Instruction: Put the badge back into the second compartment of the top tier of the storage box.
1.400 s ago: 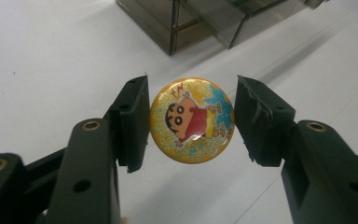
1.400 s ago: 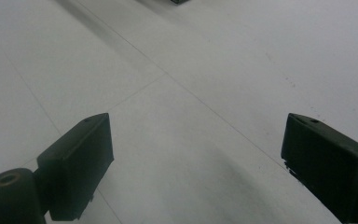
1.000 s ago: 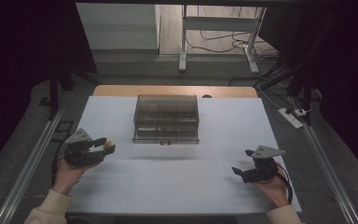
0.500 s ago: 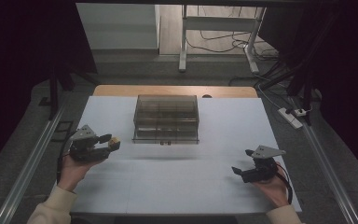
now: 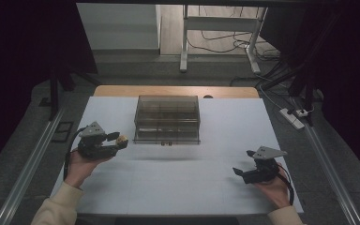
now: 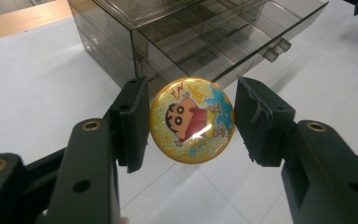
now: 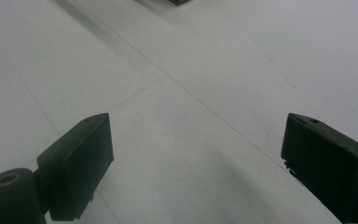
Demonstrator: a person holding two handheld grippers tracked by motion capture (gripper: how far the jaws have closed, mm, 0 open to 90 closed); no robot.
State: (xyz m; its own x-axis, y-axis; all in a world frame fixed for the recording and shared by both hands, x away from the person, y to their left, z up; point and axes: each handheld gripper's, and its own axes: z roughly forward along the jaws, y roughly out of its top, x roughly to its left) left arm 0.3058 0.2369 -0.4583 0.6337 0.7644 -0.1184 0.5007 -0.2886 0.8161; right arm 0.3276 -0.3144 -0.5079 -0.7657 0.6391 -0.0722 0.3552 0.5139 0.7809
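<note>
1. a person sits at a white bench holding a two-fingered gripper in each hand.
2. the left gripper is raised above the bench's left side; its black fingers clamp a round yellow badge by its edges.
3. the badge shows a cartoon child in a red shirt on a glittery gold ground, with its face turned toward the left gripper's camera.
4. the badge hangs just beside the front left corner of a smoky clear drawer box, not touching it.
5. the drawer box stands at the middle of the bench's far half, with divided compartments visible through its top.
6. the right gripper sits low at the bench's near right, well apart from the box; its fingers are spread wide with bare bench between them.
</note>
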